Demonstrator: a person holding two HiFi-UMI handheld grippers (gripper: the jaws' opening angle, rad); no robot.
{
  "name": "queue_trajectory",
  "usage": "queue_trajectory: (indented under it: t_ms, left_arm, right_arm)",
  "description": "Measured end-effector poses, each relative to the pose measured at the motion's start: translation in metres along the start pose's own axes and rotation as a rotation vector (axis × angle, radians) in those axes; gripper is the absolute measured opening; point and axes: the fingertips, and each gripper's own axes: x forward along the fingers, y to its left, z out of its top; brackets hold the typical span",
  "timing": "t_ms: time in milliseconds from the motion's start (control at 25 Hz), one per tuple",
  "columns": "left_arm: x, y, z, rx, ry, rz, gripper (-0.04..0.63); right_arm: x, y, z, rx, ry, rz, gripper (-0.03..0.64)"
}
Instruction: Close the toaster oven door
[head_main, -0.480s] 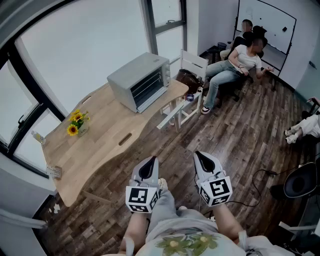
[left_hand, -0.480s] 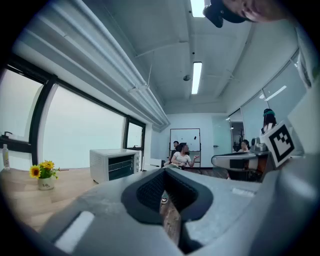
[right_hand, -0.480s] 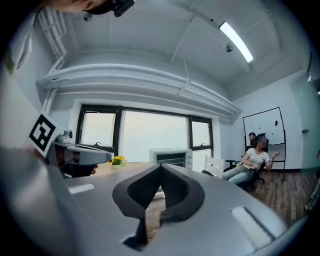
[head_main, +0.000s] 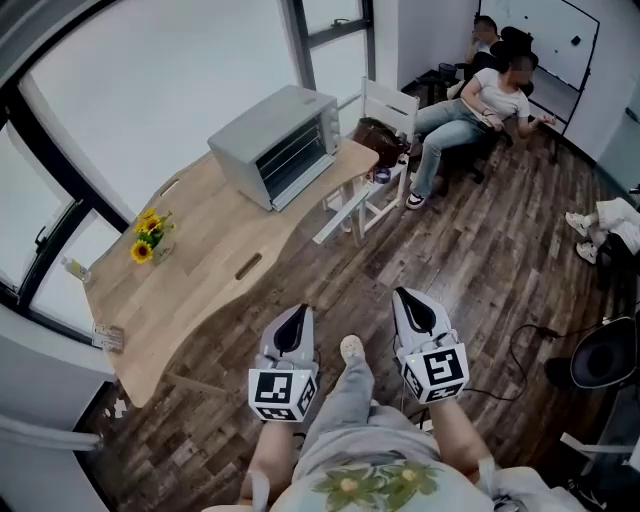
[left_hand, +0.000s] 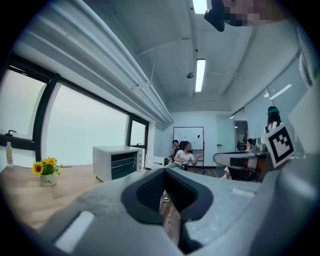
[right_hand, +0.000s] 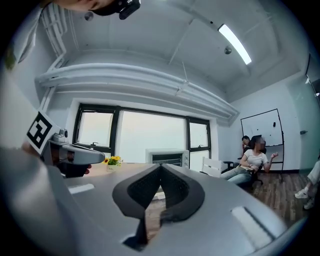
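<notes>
Wooden tabletop (head_main: 200, 255) carries the toaster oven (head_main: 275, 145) at its far end, well apart from the left gripper (head_main: 297, 318) and right gripper (head_main: 405, 300), both closed tight on nothing; a shoe (head_main: 350, 347) has stepped forward between them

A light wooden table (head_main: 210, 250) is shown in the left half of the head view, running from the lower left towards the upper centre over a dark plank floor (head_main: 480, 270). On its upper end a grey toaster oven (head_main: 275, 145) is set, glass front turned to the lower right. A small vase of sunflowers (head_main: 148, 235) is placed near the left edge, and a small flat item (head_main: 107, 338) at the lower-left corner cannot be identified.
</notes>
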Motion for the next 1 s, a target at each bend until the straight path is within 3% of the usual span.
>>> queue_trajectory:
  t_ms: [120, 200, 400, 560, 1000]
  left_arm:
    - [0.012, 0.001, -0.002, -0.015, 0.010, -0.016, 0.006]
    - [0.023, 0.002, 0.000, -0.026, 0.006, -0.031, 0.048]
    - [0.055, 0.006, 0.002, -0.009, -0.011, -0.049, 0.226]
    - [0.083, 0.015, 0.004, -0.001, 0.003, -0.037, 0.232]
    - [0.152, 0.055, -0.004, -0.005, 0.069, 0.062, 0.252]
  right_arm:
    - [0.011, -0.008, -0.003, 0.009, 0.009, 0.008, 0.000]
    - [0.020, -0.014, -0.002, 0.011, 0.014, 0.016, 0.031]
    - [0.046, -0.033, -0.004, 0.007, 0.019, 0.025, 0.088]
    - [0.071, -0.050, -0.005, 0.017, 0.042, 0.033, 0.147]
    - [0.131, -0.094, -0.014, 0.015, 0.121, 0.069, 0.161]
